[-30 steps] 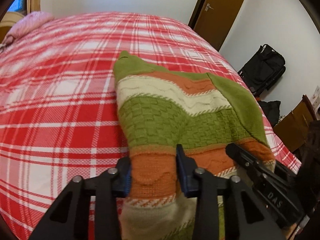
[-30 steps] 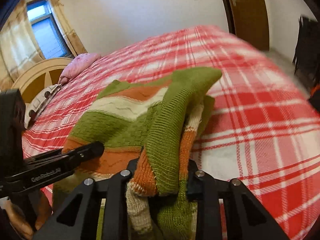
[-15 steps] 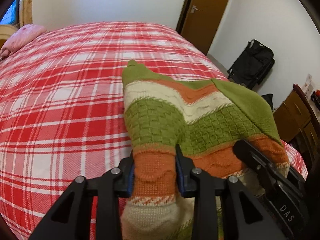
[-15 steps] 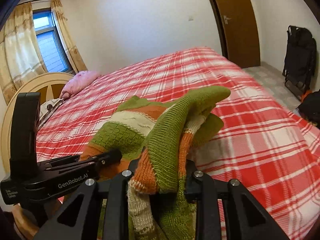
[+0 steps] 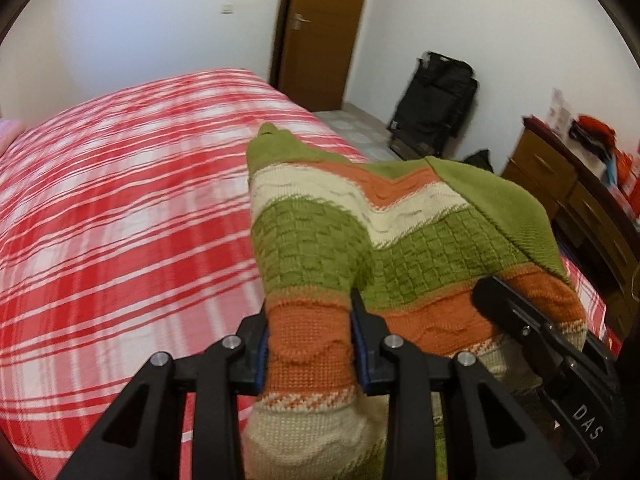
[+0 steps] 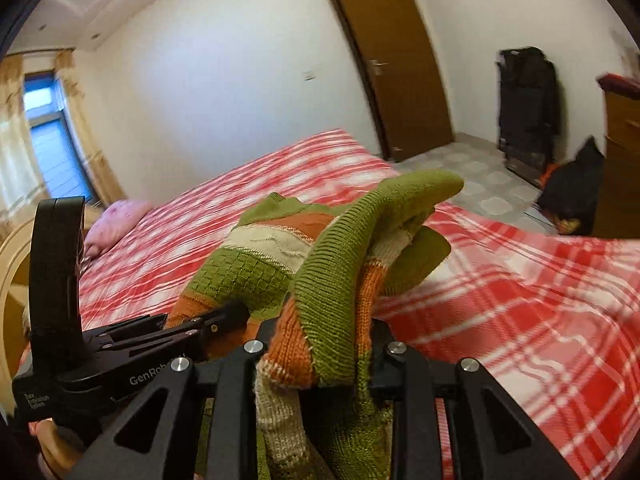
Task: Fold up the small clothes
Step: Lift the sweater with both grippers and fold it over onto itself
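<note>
Knitted wool, soft and floppy: your left claw [image 5: 310, 350] pinches the striped sweater [image 5: 360, 240] by its orange band above the plaid bed [image 5: 120, 220]; your right claw [image 6: 320, 354] clamps bunched hem. Grip thick edges; it sags.

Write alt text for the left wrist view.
The left claw is shut on the orange band of a green, cream and orange striped knit sweater held above a red plaid bed. The right claw grips the sweater alongside; a brown door and black suitcase stand behind.
</note>
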{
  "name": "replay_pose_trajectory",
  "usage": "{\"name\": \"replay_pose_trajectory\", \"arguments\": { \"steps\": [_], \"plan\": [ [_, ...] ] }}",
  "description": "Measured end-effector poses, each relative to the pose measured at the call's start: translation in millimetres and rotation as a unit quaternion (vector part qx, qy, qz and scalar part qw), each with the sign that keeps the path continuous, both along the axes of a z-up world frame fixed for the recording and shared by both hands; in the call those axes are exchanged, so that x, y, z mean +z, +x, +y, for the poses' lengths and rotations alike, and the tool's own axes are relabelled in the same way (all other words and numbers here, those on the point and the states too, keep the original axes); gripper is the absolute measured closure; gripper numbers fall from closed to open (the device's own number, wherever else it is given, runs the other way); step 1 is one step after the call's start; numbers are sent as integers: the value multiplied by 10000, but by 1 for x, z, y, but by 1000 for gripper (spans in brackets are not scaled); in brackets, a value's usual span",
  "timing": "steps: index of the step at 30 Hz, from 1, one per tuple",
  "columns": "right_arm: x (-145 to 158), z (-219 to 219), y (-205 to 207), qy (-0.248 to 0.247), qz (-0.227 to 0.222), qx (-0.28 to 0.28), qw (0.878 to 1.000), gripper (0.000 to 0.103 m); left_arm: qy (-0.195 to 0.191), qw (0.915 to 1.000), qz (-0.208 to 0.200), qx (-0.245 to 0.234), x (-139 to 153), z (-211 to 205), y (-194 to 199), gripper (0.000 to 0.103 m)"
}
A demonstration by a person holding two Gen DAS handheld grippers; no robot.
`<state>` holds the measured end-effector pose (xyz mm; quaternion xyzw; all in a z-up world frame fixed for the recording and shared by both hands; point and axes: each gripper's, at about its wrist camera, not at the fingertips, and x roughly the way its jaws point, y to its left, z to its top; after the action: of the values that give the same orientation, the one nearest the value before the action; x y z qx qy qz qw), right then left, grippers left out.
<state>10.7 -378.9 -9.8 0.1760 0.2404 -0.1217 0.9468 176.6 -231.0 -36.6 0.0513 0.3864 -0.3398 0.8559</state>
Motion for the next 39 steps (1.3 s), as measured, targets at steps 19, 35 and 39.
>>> {"name": "replay_pose_trajectory", "arguments": {
  "steps": [19,35,39],
  "plan": [
    [-58,-63,-23,815,524,-950,9907,77,531,9964,-225,-616,-33,-63,-15,64],
    [-47,-39,-87,1023,1032,-1352,9801,47,1441,9871,-679,151,-29,-1,-46,10],
    [-45,-14,-114,474,1143,-1311,9836,47,1532,9846,-808,248,-27,17,-63,10]
  ]
}}
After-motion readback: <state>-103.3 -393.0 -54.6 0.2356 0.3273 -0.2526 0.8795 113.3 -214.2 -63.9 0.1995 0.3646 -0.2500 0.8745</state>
